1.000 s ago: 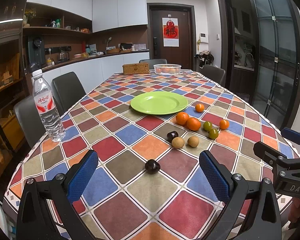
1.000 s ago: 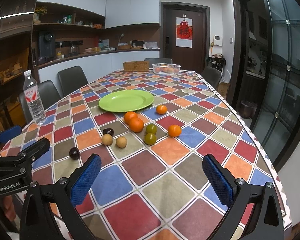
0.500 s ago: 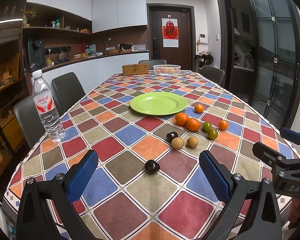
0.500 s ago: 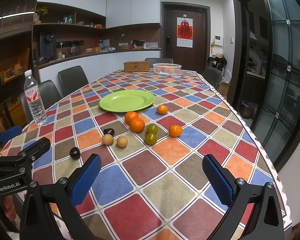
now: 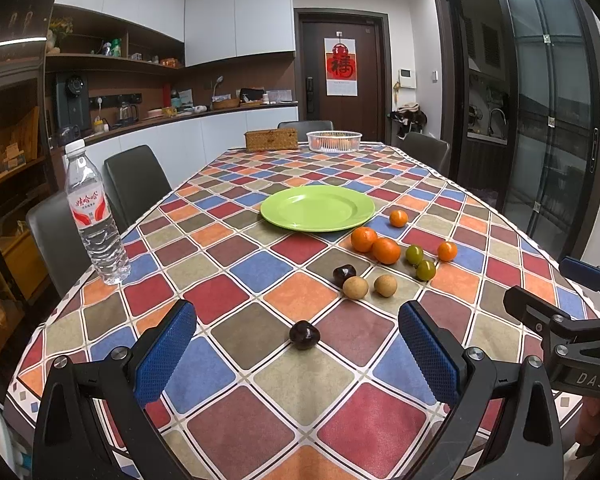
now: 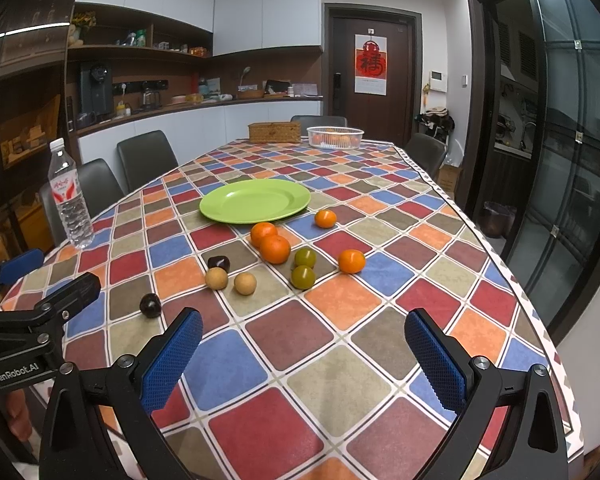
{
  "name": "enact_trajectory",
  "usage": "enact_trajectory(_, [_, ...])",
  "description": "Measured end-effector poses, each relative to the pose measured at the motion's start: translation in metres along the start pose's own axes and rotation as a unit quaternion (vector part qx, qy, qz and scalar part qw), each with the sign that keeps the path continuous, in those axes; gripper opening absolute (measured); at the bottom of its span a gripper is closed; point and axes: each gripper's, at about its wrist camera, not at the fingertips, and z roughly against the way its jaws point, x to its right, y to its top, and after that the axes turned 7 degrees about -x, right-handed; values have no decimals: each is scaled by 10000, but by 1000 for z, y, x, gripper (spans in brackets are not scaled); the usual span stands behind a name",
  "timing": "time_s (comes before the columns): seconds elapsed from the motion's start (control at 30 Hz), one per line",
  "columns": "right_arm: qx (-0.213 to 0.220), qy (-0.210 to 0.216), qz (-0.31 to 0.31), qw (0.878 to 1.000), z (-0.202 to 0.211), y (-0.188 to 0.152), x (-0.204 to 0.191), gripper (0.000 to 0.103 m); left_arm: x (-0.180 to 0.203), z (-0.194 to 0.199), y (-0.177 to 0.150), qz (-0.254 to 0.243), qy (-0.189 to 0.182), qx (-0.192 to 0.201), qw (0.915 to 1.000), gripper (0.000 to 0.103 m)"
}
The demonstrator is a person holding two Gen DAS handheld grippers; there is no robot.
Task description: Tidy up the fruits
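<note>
An empty green plate [image 5: 318, 208] [image 6: 255, 200] sits mid-table on the checked cloth. In front of it lie several oranges [image 5: 364, 239] [image 6: 275, 249], two green fruits [image 5: 425, 270] [image 6: 303, 277], two tan fruits [image 5: 355, 287] [image 6: 245, 283] and two dark fruits. One dark fruit [image 5: 304, 335] [image 6: 150, 305] lies alone, nearest my left gripper. My left gripper [image 5: 296, 356] is open and empty, just short of that fruit. My right gripper [image 6: 303, 354] is open and empty, near the table's front edge.
A water bottle [image 5: 94, 216] [image 6: 70, 196] stands at the table's left edge. A wicker box [image 5: 271, 139] and a white basket [image 5: 334, 141] holding fruit stand at the far end. Chairs line the left side and the far end.
Both grippers have crept slightly forward toward the fruits; nothing on the table moved.
</note>
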Motion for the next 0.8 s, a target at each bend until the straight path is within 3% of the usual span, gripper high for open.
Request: enact_trajectory(0.8, [-106, 65, 112, 9999, -6, -2, -11, 102, 0, -3, 1, -2, -14, -53, 10000, 103])
